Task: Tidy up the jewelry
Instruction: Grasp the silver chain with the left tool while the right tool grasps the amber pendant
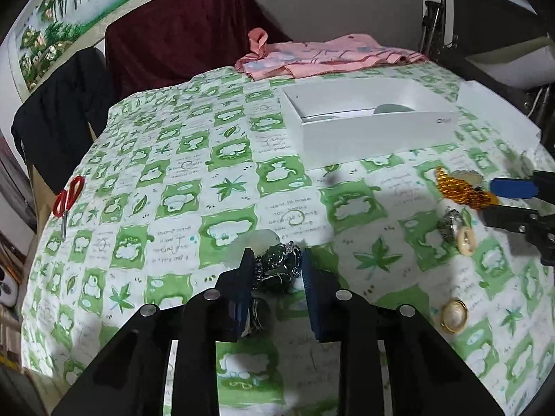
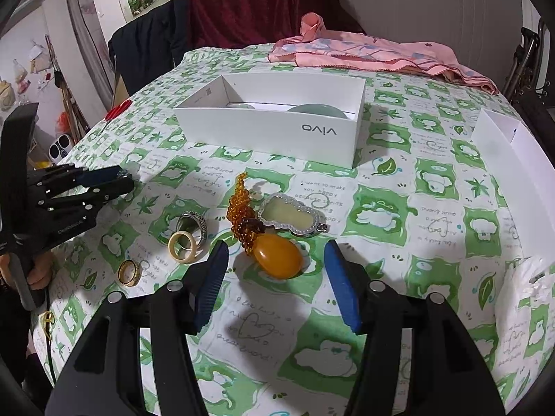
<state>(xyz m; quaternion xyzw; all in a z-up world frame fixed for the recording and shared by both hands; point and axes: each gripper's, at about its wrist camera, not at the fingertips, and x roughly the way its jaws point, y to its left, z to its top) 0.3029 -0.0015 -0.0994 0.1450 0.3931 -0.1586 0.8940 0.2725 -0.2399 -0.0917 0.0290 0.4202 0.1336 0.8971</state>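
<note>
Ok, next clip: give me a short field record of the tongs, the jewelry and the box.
left tongs: closed on a dark silver bracelet
right tongs: open, above the amber pendant, not touching
loose on cloth: three rings, pale pendant
box: white, open, green pieces inside
scissors: far edge of the cloth

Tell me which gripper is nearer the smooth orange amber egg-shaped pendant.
Right. The right gripper straddles the smooth orange amber egg-shaped pendant, jaws open; the left gripper sits far off to its left.
</note>
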